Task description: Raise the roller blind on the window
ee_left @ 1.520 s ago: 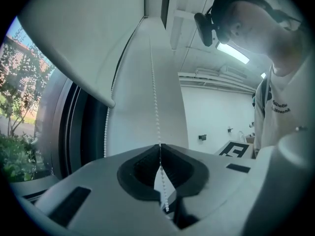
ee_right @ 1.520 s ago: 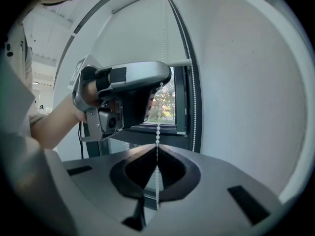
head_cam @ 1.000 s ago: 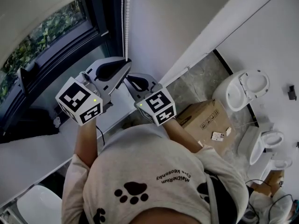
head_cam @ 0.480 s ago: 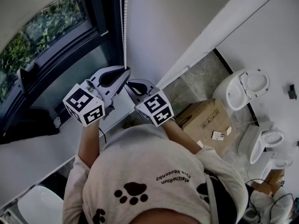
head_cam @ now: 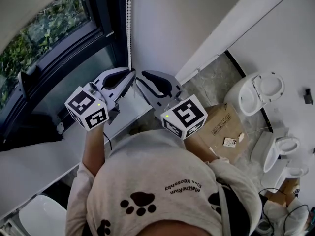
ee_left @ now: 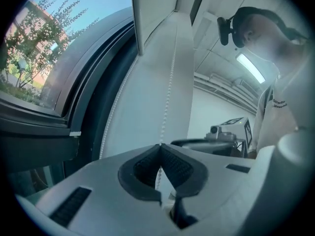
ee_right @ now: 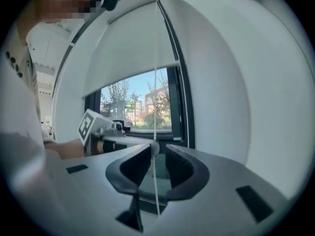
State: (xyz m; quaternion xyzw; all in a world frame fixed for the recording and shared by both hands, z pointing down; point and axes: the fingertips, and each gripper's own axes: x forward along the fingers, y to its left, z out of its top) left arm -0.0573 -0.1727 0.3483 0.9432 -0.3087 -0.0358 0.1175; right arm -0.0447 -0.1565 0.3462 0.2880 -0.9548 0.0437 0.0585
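Note:
A white bead chain (head_cam: 129,23) hangs down the wall beside the dark-framed window (head_cam: 49,28). My left gripper (head_cam: 132,72) is shut on the bead chain (ee_left: 170,82), with its pads (ee_left: 147,166) closed round the beads. My right gripper (head_cam: 140,77) sits just right of it; its jaws have just been opening. In the right gripper view the bead chain (ee_right: 155,58) runs free through the gap of the right gripper (ee_right: 158,149), touching neither pad. The white roller blind (ee_right: 133,48) covers the upper part of the window (ee_right: 142,107), trees showing below it.
A white windowsill (head_cam: 49,151) runs under the window. On the floor to the right lie a cardboard box (head_cam: 221,124) and white toilets (head_cam: 256,95). A second strand of the chain (ee_left: 115,112) hangs by the frame.
The right gripper opened off the chain and swung up and to the right. The left gripper dropped slightly, still shut on the chain.

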